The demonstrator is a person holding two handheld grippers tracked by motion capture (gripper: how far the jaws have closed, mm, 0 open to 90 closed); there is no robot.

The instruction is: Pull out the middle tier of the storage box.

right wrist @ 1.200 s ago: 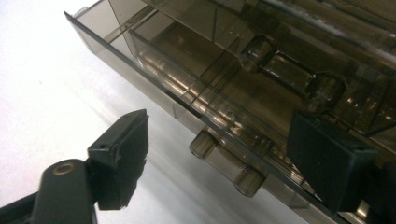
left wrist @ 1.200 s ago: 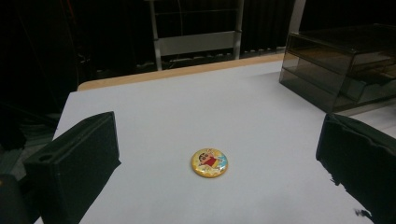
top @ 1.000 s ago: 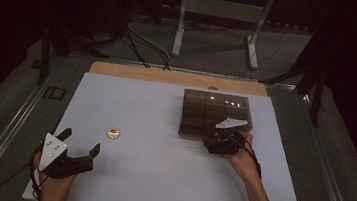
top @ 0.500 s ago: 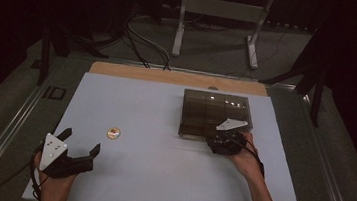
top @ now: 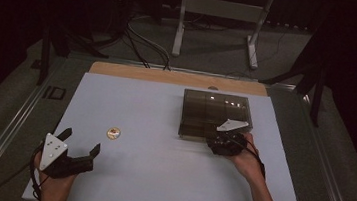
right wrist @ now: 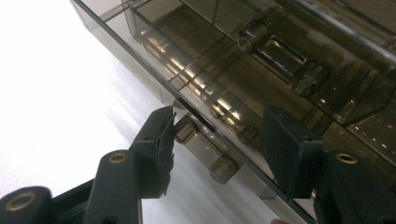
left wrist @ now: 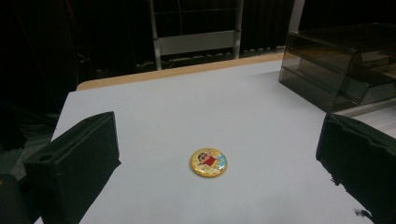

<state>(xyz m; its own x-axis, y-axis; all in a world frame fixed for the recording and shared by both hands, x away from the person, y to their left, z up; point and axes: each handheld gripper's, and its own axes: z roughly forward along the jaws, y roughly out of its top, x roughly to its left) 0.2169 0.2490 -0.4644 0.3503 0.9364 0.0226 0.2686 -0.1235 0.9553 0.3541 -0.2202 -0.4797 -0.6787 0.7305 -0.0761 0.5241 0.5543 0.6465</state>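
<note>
A smoky clear drawer box [top: 214,110] stands at the table's right-middle. My right gripper [top: 215,143] is at its front lower edge. In the right gripper view, the jaws [right wrist: 220,115] have just been closing around the bottom drawer's clear bar handle [right wrist: 201,148], which lies between them. The left pad touches one end of the handle, while a gap shows at the other pad. A round yellow cartoon badge [top: 113,133] lies flat on the white table. My left gripper [top: 82,140] rests open near the front left corner, with the badge [left wrist: 208,162] ahead between its wide jaws [left wrist: 217,123].
The white tabletop [top: 149,168] has a wooden strip [top: 169,76] along its far edge. Beyond it are a metal stand's legs [top: 215,14] and cables on the dark floor. The drawer box [left wrist: 336,65] stands to the right in the left gripper view.
The right hand has nudged slightly toward the box front. The left gripper and the badge have not moved.
</note>
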